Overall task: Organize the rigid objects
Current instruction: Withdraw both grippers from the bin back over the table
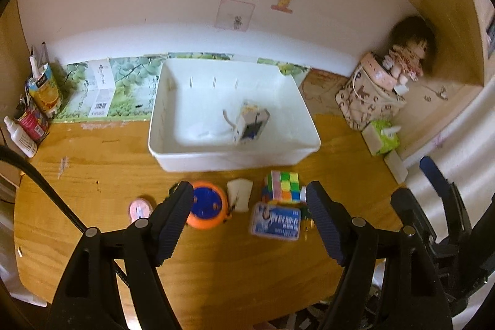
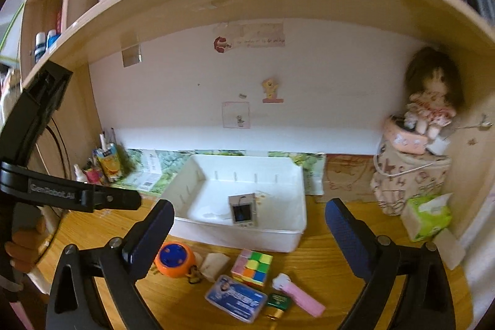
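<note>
A: Two grippers, both empty. From my side the left gripper point(image 1: 249, 200) hangs over the near desk with its fingers apart and nothing between them; the right gripper point(image 2: 249, 225) stands wider still, also bare.

B: What's nearest?

A: A loose row on the wooden desk point(image 1: 216, 262), just in front of the bin. Blue tin point(image 2: 235, 298) closest, a green-and-gold cell point(image 2: 277, 302) and a pink dispenser point(image 2: 298, 294) beside it. Then the orange-and-blue round toy point(image 1: 205, 204), a small white card point(image 1: 238, 194) and the colour cube point(image 1: 282, 187). A pink item point(image 1: 139, 207) lies further left; too blurred to name.

B: And the bin?

A: White bin point(image 1: 235, 158) right behind the row, open side up. One small box with a dark window point(image 2: 243, 210) lies inside, tipped, near the front wall. My read: that's the first piece sorted, the row is what's left.

B: Why hold back?

A: Fingers wide and clear of the desk suits lining up on the next piece. The cube is rigid and square, an easy grab. The tin is low and flat, so it could slide.

B: Beyond?

A: Doll on a patterned bag point(image 2: 408, 181) far right, tissue box point(image 2: 428, 215). Not ours, I'd judge.
</note>
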